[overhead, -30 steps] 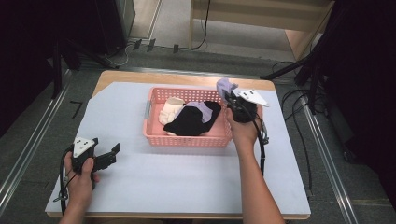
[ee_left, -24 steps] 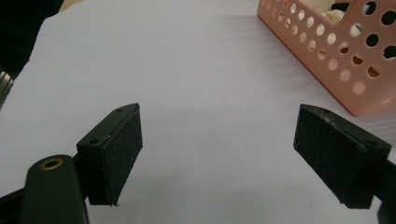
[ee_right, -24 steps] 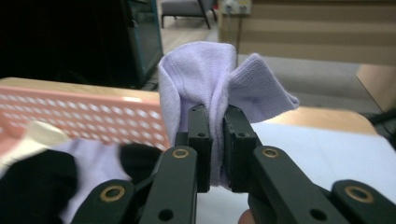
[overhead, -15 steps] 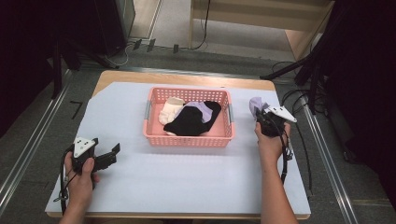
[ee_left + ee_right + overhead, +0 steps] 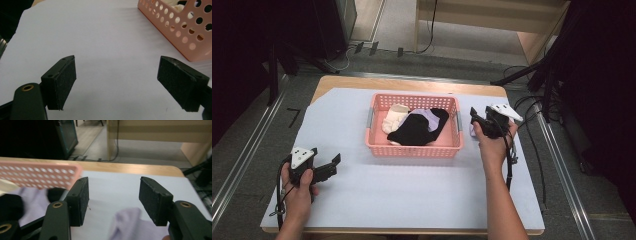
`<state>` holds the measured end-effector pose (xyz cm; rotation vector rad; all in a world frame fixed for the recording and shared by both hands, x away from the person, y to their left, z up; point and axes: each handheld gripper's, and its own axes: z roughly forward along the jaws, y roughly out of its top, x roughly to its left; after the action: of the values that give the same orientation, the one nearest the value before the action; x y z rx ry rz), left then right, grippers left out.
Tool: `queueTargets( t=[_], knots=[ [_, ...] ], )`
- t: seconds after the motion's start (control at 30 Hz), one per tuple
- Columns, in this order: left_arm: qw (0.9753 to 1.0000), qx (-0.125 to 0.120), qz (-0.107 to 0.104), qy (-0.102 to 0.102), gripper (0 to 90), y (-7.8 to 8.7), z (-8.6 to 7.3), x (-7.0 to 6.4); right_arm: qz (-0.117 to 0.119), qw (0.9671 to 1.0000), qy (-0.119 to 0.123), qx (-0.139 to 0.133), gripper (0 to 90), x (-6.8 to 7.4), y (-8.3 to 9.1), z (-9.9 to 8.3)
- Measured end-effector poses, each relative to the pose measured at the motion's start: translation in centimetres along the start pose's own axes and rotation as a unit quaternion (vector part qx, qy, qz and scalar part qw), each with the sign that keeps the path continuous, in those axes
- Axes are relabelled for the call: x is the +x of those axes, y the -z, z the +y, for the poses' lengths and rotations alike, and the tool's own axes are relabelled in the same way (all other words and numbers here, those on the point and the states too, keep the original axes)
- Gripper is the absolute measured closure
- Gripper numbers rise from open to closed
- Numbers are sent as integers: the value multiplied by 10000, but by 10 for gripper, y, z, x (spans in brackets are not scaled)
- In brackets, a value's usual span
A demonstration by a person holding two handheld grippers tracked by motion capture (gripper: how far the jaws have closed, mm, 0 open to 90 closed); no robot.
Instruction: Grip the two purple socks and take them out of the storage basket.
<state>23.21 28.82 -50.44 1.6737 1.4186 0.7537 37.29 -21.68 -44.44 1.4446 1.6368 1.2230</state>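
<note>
Right gripper view: lilac sock [image 5: 130, 225] cut off.

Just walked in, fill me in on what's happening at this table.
A person works two handheld grippers beside a pink basket of socks. The right gripper, jaws open, sits just right of the basket over a lavender sock lying on the white table cover. The left gripper rests open at the near left, holding nothing. Black, cream and lavender socks are in the basket.
</note>
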Motion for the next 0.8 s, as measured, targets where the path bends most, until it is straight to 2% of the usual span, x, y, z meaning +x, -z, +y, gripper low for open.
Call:
queueTargets(
  t=[0.03, 0.07, 0.1, 0.13, 0.23, 0.27, 0.3, 0.33, 0.4, 0.47, 0.5, 0.6, 0.63, 0.7, 0.77, 0.8],
  knots=[
    [10000, 1, 0, -4, 161, 0, 0, 0, 22, 10000, 82, -18, 430, 7, -1, 4],
    [10000, -6, -8, 4, 161, 0, 0, 0, 58, 10000, 65, -27, 433, 15, -2, 8],
    [10000, -6, -10, 5, 161, 0, 0, 0, 58, 10000, 65, -27, 433, 15, -2, 8],
    [10000, -6, -19, 4, 161, 0, 0, 0, 221, 9997, 118, -30, 433, 30, -5, 14],
    [10000, 1, -26, 0, 161, 0, 0, 1, 382, 9990, 237, 28, 449, 50, -12, 20],
    [10000, 5, -29, -1, 161, 0, 0, 1, 382, 9990, 237, 28, 449, 50, -12, 20],
    [10000, 10, -30, -1, 161, 0, 0, 1, 474, 9984, 294, 134, 468, 62, -19, 23],
    [10000, 0, -25, 3, 161, 0, 0, 1, 474, 9984, 294, 134, 468, 62, -19, 23],
    [10000, -10, -14, 7, 161, 0, 0, 0, 555, 9975, 308, 311, 518, 74, -28, 23],
    [10000, -3, -20, 4, 161, 0, 0, 1, 687, 9956, 390, 498, 530, 87, -37, 21],
    [10000, 0, -26, 5, 161, 0, 0, 1, 821, 9927, 417, 772, 537, 100, -48, 17],
    [10000, 4, -42, 3, 161, 0, 0, 1, 1005, 9846, 548, 1322, 518, 115, -67, 9],
    [10000, -3, -36, 13, 161, 0, 0, 1, 1005, 9846, 548, 1322, 518, 115, -67, 9],
    [10000, -15, -35, 20, 161, 0, 0, 1, 974, 9785, 637, 1702, 509, 120, -78, 5],
    [10000, -16, -37, 24, 161, 0, 0, 1, 952, 9732, 538, 2024, 499, 121, -87, 4],
    [10000, -21, -38, 27, 161, 0, 0, 1, 915, 9731, 483, 2056, 500, 120, -90, 5]
  ],
)
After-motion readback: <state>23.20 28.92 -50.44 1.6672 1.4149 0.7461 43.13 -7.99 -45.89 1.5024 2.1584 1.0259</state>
